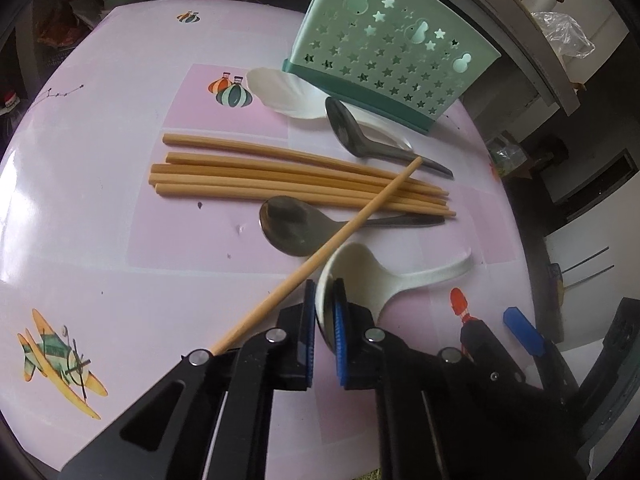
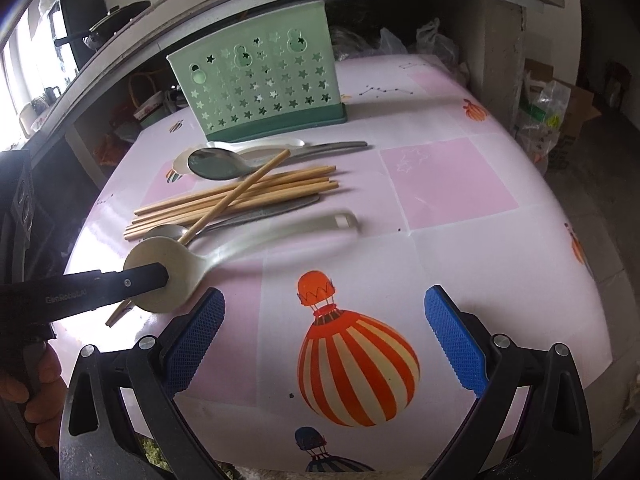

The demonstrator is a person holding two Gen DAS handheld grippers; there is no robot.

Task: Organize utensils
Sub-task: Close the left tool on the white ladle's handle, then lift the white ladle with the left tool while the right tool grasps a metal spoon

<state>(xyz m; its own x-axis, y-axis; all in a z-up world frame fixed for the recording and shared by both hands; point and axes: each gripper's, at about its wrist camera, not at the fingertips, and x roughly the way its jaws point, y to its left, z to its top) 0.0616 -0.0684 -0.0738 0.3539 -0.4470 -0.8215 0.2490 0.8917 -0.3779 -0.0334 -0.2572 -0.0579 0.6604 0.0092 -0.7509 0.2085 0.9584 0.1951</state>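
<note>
Left gripper (image 1: 324, 312) pinches the white spoon's (image 1: 360, 276) bowl rim; right gripper (image 2: 324, 336) gapes wide, empty.

Cream spoon (image 1: 360, 280) tipped on edge; chopsticks (image 1: 300, 180) and steel spoons (image 1: 288, 224) lie before green holder (image 1: 396, 48).

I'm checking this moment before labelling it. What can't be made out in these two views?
- Inside of the green utensil holder: both views show only its perforated outer wall, so its contents are unknown.
- Handle of the cream spoon held by the left claw: motion-blurred in the right wrist view.
- Near end of the loose chopstick: hidden under the claw's black frame in the left wrist view.
- Right claw: open, holding nothing.
</note>
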